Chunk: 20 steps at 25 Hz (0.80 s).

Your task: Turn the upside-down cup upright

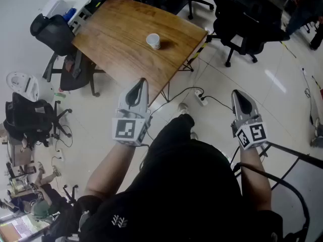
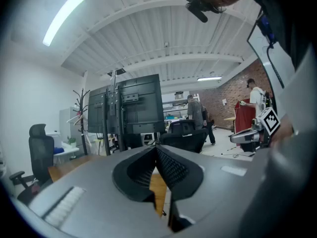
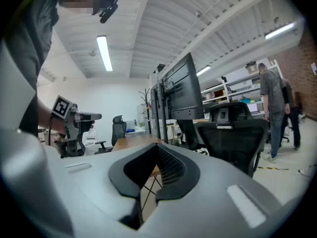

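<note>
A small white paper cup (image 1: pixel 153 41) stands near the middle of the wooden table (image 1: pixel 116 39), too small to tell which end is up. My left gripper (image 1: pixel 143 82) hangs over the floor just short of the table's near corner, jaws shut and empty. Farther right, my right gripper (image 1: pixel 236 94) is also over the floor, shut with nothing in it. In the left gripper view the closed jaws of the left gripper (image 2: pixel 157 148) point level toward the table (image 2: pixel 64 165). The right gripper (image 3: pixel 158 147) points past the table (image 3: pixel 132 142). Neither gripper view shows the cup.
Black office chairs (image 1: pixel 242 19) stand beyond the table's right side and another chair (image 1: pixel 53 34) at its left. A power strip (image 1: pixel 201 100) and cables lie on the floor under the table's near corner. A screen stand (image 2: pixel 131 110) and people (image 3: pixel 271 103) are in the background.
</note>
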Tool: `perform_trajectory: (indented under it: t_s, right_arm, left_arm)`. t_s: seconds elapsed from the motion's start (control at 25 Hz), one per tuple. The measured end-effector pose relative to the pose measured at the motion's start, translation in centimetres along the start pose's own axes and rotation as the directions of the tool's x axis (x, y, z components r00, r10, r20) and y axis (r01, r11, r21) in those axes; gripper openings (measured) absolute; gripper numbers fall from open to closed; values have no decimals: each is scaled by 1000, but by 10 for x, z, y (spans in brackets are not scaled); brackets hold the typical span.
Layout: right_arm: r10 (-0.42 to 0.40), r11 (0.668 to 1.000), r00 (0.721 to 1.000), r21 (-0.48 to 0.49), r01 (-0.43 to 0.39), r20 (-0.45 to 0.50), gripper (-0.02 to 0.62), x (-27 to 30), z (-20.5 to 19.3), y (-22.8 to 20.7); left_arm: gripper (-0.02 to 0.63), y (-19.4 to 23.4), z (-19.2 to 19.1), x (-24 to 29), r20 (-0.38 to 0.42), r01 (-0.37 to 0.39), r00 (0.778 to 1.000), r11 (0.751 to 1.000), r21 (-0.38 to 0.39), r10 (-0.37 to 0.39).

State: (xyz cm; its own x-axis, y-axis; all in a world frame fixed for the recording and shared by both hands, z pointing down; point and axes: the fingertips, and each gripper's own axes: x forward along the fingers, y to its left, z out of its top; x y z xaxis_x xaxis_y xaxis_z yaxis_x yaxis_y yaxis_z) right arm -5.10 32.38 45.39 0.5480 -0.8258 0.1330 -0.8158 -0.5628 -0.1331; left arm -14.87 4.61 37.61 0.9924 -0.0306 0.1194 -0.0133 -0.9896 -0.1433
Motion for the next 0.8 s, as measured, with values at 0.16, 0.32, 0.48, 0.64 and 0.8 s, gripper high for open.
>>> perform_trajectory:
  t_s: [0.16, 0.32, 0.48, 0.64, 0.8]
  right_arm:
    - [35, 999, 999, -2, -35, -11, 2, 59, -5, -36]
    - [110, 993, 992, -38, -113, -65, 2, 144, 7, -58]
    - [235, 962, 969, -126, -243, -71, 2, 223, 47, -64]
    - [276, 949, 957, -129, -286, -94, 2, 280, 76, -72]
    - [388, 899, 892, -116, -422, -234, 2, 343, 83, -58]
  left_arm:
    - [0, 15, -6, 44, -17, -42, 999, 995, -89, 41]
    - [0, 49, -7, 101, 10, -85, 996, 991, -103, 87]
    - [0, 91, 6, 156, 31, -173, 984, 977, -122, 178]
    - [0, 112, 34, 190, 77, -178, 979, 978, -108, 187]
    - [0, 148, 53, 178, 87, -339, 929, 921, -192, 360]
